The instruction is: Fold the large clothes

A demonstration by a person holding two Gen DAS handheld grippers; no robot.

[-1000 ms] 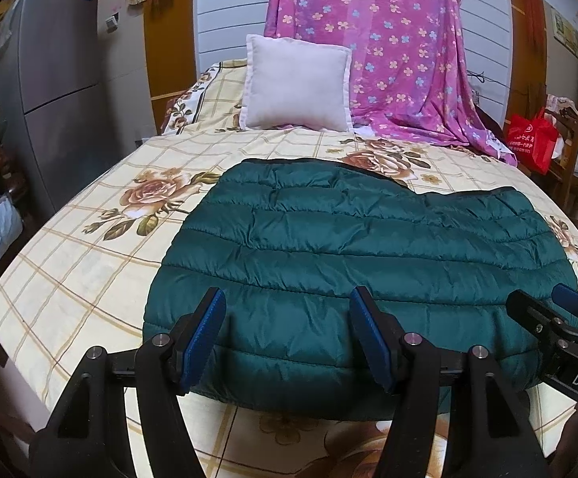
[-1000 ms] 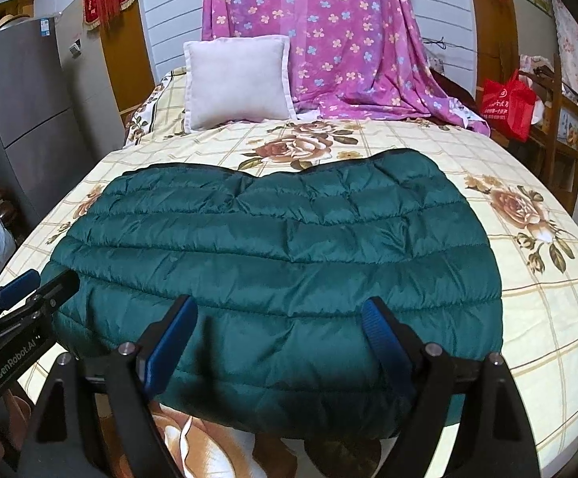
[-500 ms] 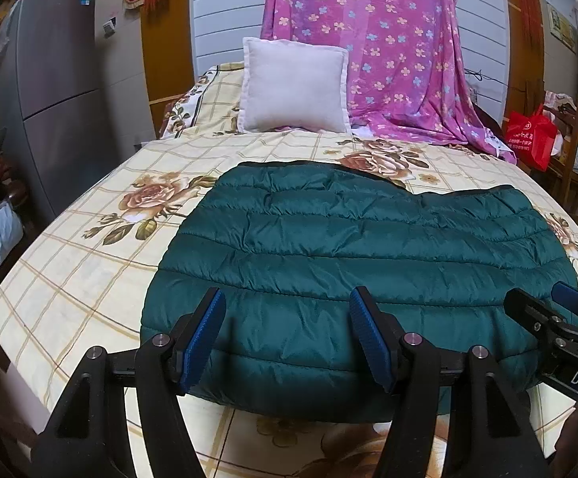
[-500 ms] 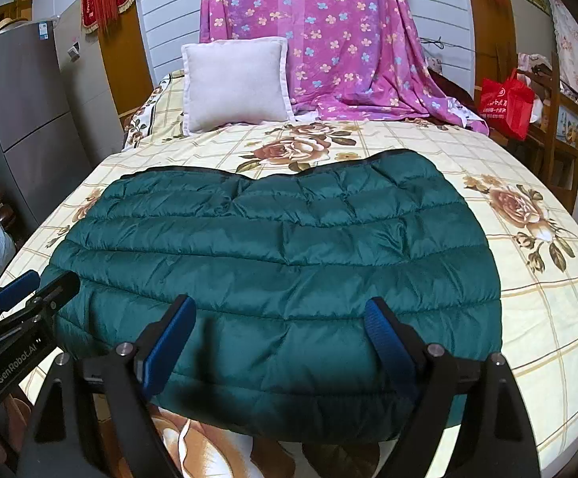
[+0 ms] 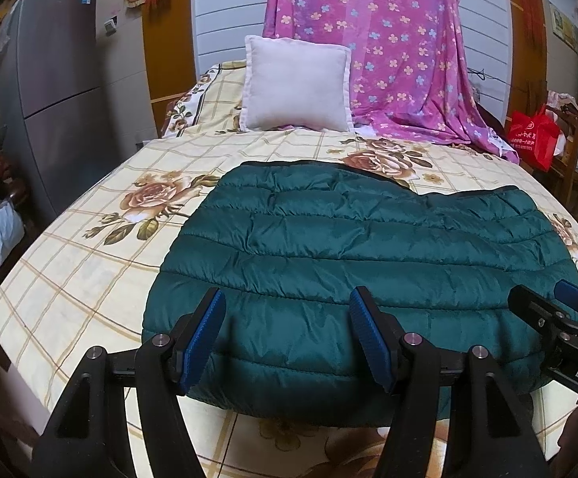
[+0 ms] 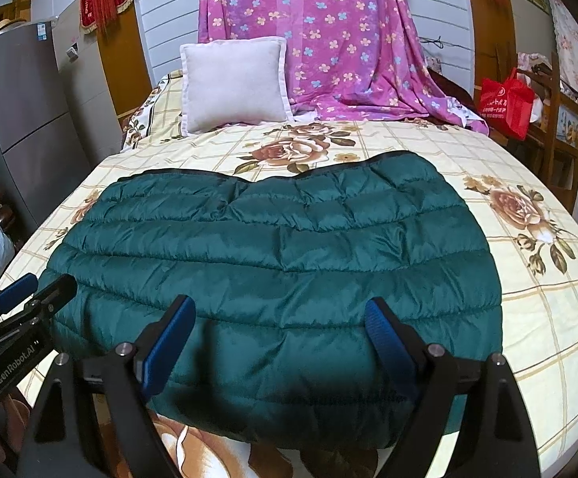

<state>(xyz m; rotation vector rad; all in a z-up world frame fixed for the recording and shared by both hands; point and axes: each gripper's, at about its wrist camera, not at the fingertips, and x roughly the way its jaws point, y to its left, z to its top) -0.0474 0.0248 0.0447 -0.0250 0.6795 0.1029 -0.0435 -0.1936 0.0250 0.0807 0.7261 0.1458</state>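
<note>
Puffy green quilted jacket [image 5: 348, 263] on bed [image 5: 90, 271], likely light, slippery; best pinched at six-o'clock hem. Left gripper [image 5: 287, 334] and right gripper [image 6: 279, 336] spread, empty.

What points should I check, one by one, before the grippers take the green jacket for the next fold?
1. Left gripper open, nothing between its pads: ok.
2. Right gripper open, nothing between its pads: ok.
3. Green quilted jacket lies flat on the bed sheet, already folded over: ok.
4. Both grippers hang above the jacket's near edge, apart from each other: ok.
5. White pillow and pink flowered cloth stay beyond the jacket, not touching it: ok.
6. Sleeves tucked evenly underneath: cannot tell, they are hidden.
</note>
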